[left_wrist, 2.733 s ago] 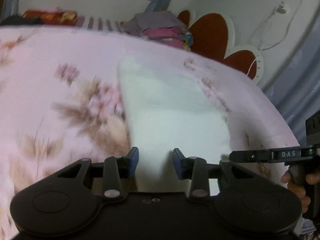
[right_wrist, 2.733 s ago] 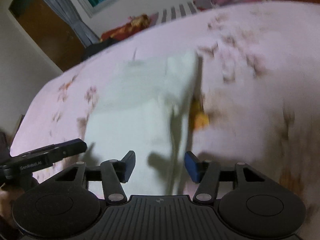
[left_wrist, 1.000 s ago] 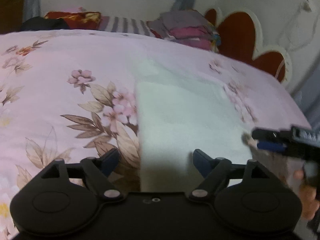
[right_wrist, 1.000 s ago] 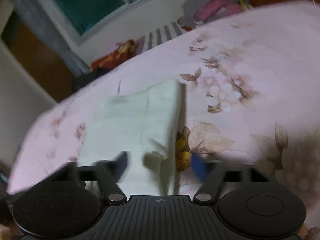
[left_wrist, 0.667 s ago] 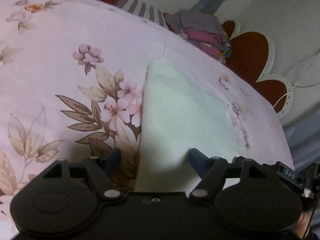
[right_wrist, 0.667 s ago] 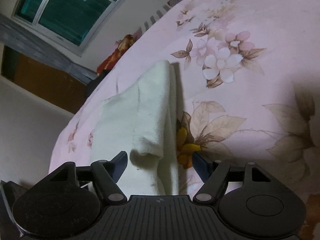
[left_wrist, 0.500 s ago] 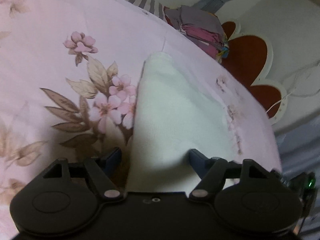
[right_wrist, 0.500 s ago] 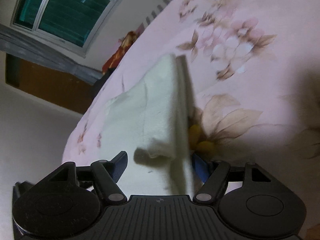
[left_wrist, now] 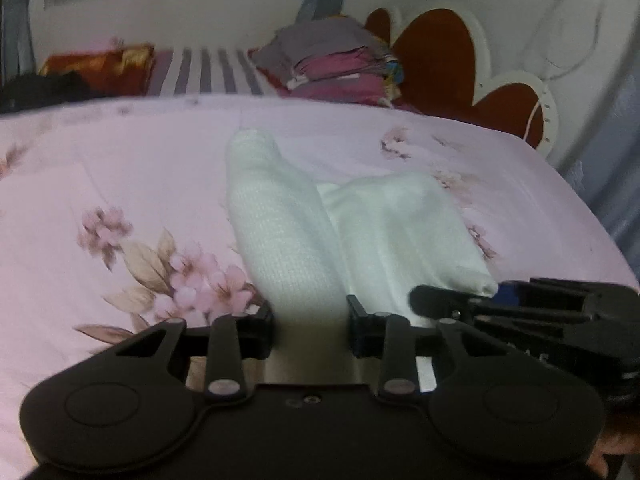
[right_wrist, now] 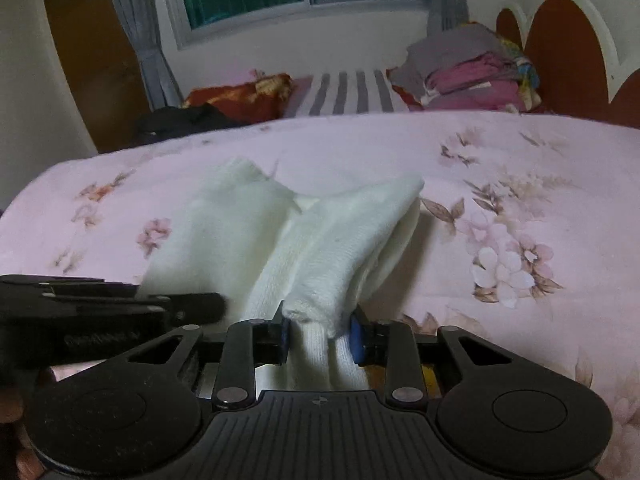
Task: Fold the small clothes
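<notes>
A small white knitted garment (left_wrist: pixel 288 248) lies on the pink flowered bedspread (left_wrist: pixel 120 184), its near edge lifted into two ridges. My left gripper (left_wrist: pixel 310 330) is closing, its pads pressed on the left near corner of the cloth. In the right wrist view the same garment (right_wrist: pixel 332 240) bunches up between the blue pads of my right gripper (right_wrist: pixel 320 332), which is closing and pinches the right near corner. The right gripper also shows in the left wrist view (left_wrist: pixel 500 304), and the left gripper in the right wrist view (right_wrist: pixel 180 304); they are close side by side.
A stack of folded purple and pink clothes (left_wrist: pixel 340 64) sits at the head of the bed by the red and white headboard (left_wrist: pixel 440 52). A striped pillow (right_wrist: pixel 352 92) and a red cushion (right_wrist: pixel 240 96) lie beyond. The bedspread edge (left_wrist: pixel 592 224) falls away at right.
Both grippers closed on the garment's near corners and lifted them, so the flat cloth now rises in two ridges. Both views tilted up and levelled, showing more of the room.
</notes>
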Demonstrator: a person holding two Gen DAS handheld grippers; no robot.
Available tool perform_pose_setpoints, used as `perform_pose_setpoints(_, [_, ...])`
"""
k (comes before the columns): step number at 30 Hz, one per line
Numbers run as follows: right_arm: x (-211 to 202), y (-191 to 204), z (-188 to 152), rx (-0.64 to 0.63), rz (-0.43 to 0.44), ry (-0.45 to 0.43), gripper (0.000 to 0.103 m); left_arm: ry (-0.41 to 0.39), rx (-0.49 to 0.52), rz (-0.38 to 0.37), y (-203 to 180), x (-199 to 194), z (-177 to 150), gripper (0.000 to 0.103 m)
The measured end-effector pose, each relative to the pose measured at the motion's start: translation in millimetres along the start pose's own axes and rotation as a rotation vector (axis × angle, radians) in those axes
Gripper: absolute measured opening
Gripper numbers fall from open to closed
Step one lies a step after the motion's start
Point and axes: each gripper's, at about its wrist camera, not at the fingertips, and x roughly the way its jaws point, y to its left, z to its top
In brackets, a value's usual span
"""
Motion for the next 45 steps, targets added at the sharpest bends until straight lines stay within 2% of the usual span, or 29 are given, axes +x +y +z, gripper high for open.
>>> perform_pose_setpoints(4, [-9.5, 23.4, 2.0, -0.002, 0.003, -0.018, 0.028, -0.031, 0.023, -0.009, 15.7, -25.4, -2.2, 0.032])
perform_pose_setpoints(9, [-4.2, 75.3, 10.1, -0.022, 0.032, -0.036, 0.028, -0.058, 0.023, 0.009, 53.4, -61.3, -4.6, 0.032])
perform_pose_setpoints(19, [26.0, 208.9, 6.2, -0.081, 0.134, -0.034, 0.028, -0.082, -0.034, 0.089, 172.3, -129.0, -25.4, 0.032])
perform_pose_setpoints(23, [41.4, 255.9, -0.9, -0.088, 0.151, -0.026, 0.028, -0.080, -0.064, 0.093, 211.3, -144.3, -33.8, 0.032])
perform_pose_setpoints(27, [54.5, 283.5, -9.0, -0.106, 0.140, -0.016, 0.028, -0.079, -0.076, 0.066, 235.7, -144.9, -37.7, 0.032])
perform_pose_setpoints(31, [66.2, 284.3, -15.5, -0.113, 0.116, -0.004, 0.028, -0.075, -0.084, 0.011, 248.1, -133.8, -43.7, 0.033])
perform_pose_setpoints(33, [78.2, 274.8, -21.3, -0.103, 0.085, 0.029, 0.028, -0.030, -0.100, -0.022, 258.9, -122.2, -53.8, 0.038])
perform_pose_setpoints(34, [88.0, 267.6, -26.5, -0.098, 0.052, 0.062, 0.028, 0.001, -0.109, -0.028, 262.4, -114.0, -59.6, 0.047])
perform_pose_setpoints(35, [96.1, 261.4, -33.1, -0.087, 0.015, 0.100, 0.028, 0.017, -0.118, -0.024, 265.8, -107.6, -67.0, 0.064])
perform_pose_setpoints(37, [105.5, 244.5, -42.3, -0.034, 0.024, 0.105, 0.029, 0.004, -0.135, -0.026, 272.0, -109.2, -75.4, 0.077])
perform_pose_setpoints(39, [101.4, 245.6, -40.3, -0.036, 0.016, 0.105, 0.029, 0.002, -0.134, -0.058, 280.0, -116.0, -80.3, 0.073])
perform_pose_setpoints(42, [92.8, 238.2, -33.6, 0.010, 0.046, 0.094, 0.030, -0.055, -0.134, -0.081, 294.1, -134.2, -75.9, 0.049])
perform_pose_setpoints(45, [66.6, 232.8, -20.6, 0.033, -0.008, -0.038, 0.030, -0.149, -0.086, -0.078, 293.2, -148.9, -55.5, 0.046])
